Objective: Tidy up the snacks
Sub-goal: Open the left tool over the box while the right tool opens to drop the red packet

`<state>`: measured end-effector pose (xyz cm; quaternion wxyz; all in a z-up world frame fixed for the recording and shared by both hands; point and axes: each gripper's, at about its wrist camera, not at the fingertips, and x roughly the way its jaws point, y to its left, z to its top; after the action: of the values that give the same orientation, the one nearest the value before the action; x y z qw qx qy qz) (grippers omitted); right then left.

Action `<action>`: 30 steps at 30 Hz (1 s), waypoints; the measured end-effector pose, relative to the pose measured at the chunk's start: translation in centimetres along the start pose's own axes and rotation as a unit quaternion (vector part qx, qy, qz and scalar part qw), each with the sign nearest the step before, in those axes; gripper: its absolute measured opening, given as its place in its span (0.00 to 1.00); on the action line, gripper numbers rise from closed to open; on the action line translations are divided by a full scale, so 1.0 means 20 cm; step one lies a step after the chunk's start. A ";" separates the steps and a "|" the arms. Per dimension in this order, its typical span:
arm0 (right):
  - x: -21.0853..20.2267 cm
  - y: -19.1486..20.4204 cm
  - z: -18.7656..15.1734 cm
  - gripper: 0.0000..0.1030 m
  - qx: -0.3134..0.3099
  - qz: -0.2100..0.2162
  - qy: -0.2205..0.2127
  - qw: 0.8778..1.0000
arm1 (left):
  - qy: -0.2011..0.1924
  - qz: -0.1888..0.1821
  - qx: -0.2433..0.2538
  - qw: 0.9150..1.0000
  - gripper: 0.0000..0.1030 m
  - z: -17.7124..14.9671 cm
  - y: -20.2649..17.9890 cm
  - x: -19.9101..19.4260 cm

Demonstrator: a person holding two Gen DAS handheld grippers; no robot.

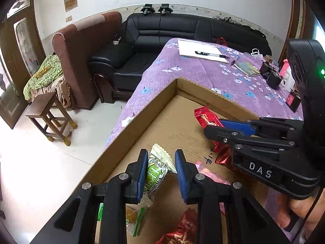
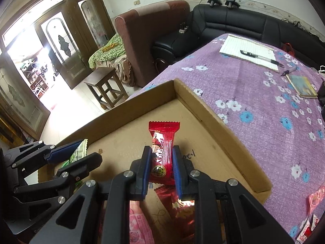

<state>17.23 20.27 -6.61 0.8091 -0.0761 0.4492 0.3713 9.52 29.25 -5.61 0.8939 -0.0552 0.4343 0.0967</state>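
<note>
Left tool [image 1: 161,162] grips green snack [image 1: 156,170], right tool [image 2: 161,158] red snack [image 2: 162,148] — cardboard tray [image 2: 233,138], purple tablecloth [image 2: 254,85].

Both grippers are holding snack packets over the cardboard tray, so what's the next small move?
Probably lower and release. The right gripper clamps the red packet and the left gripper holds the green packet, both above bare floor of the cardboard tray.

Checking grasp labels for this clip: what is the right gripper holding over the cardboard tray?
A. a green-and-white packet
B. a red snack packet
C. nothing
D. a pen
B: in the right wrist view the right gripper pinches the red snack packet above the cardboard tray.
</note>
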 end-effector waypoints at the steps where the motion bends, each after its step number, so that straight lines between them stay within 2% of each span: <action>1: 0.01 0.00 0.00 0.19 -0.001 0.000 0.003 1.000 | 0.007 0.002 0.000 1.000 0.29 0.00 0.00 0.01; 5: 0.03 0.00 -0.01 0.20 0.001 0.000 0.008 1.000 | 0.021 0.008 0.004 1.000 0.30 0.00 -0.01 0.04; 7: 0.04 0.00 -0.01 0.20 0.001 -0.002 0.011 1.000 | 0.027 0.010 0.003 1.000 0.33 0.00 -0.01 0.05; 9: 0.05 0.00 -0.01 0.20 0.000 -0.002 0.013 1.000 | 0.029 0.013 0.002 0.999 0.41 0.00 0.00 0.05; 11: 0.05 0.00 -0.01 0.20 0.001 -0.001 0.013 1.000 | 0.032 0.016 -0.001 0.999 0.67 0.00 0.00 0.06; 12: 0.05 0.00 -0.01 0.22 0.002 0.000 0.013 1.000 | 0.031 0.018 -0.001 0.999 0.70 -0.01 0.00 0.05; 16: 0.01 -0.02 -0.01 0.46 0.004 -0.006 0.002 1.000 | 0.022 0.019 -0.007 1.000 0.76 0.00 0.02 0.01; 22: -0.13 -0.05 -0.02 0.46 0.009 -0.007 -0.024 1.000 | 0.002 0.028 -0.004 1.000 0.77 0.00 -0.01 -0.07; 25: -0.24 -0.09 -0.06 0.48 0.014 -0.013 -0.039 0.999 | -0.012 0.030 0.005 0.999 0.83 0.01 -0.07 -0.13; 26: -0.27 -0.11 -0.07 0.50 0.016 -0.015 -0.042 0.999 | -0.017 0.030 0.010 0.999 0.87 0.01 -0.09 -0.15; 28: -0.35 -0.16 -0.11 0.67 0.025 -0.022 -0.053 0.998 | -0.024 0.028 0.019 0.999 0.87 0.02 -0.14 -0.19; 30: -0.42 -0.20 -0.16 0.71 0.032 -0.030 -0.062 0.997 | -0.029 0.023 0.031 0.999 0.87 0.02 -0.20 -0.21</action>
<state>15.18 11.54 -2.75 0.8485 -0.0409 0.4067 0.3362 8.24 24.82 -1.99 0.9051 -0.0144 0.4118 0.1051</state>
